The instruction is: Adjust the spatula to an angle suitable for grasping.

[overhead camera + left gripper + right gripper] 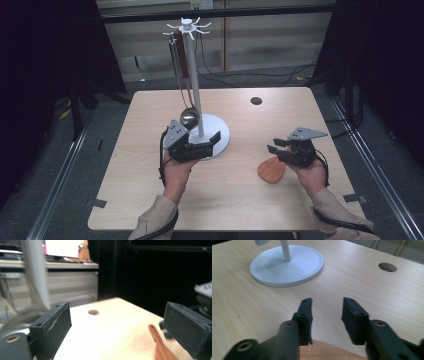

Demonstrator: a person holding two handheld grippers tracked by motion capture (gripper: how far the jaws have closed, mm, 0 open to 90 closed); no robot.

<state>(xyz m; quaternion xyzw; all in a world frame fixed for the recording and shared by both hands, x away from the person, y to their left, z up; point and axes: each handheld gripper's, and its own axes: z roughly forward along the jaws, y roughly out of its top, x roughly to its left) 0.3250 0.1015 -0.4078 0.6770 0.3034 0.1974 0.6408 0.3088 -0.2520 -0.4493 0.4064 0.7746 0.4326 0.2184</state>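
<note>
- My left gripper (216, 140) stands wide with nothing between its jaws, beside the white stand's base (220, 131);
- My right gripper (274, 146), jaws narrow and bare, hovers over the wooden spatula (271, 171) lying on the table (150, 190).

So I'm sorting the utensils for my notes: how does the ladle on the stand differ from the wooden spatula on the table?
The ladle is shiny metal with a round bowl; the wooden spatula is flat and reddish-brown. The ladle hangs upright from the white stand, its bowl low by the base; the wooden spatula lies flat on the table. The ladle is next to the left gripper, the wooden spatula beneath the right gripper. Neither is held.
</note>
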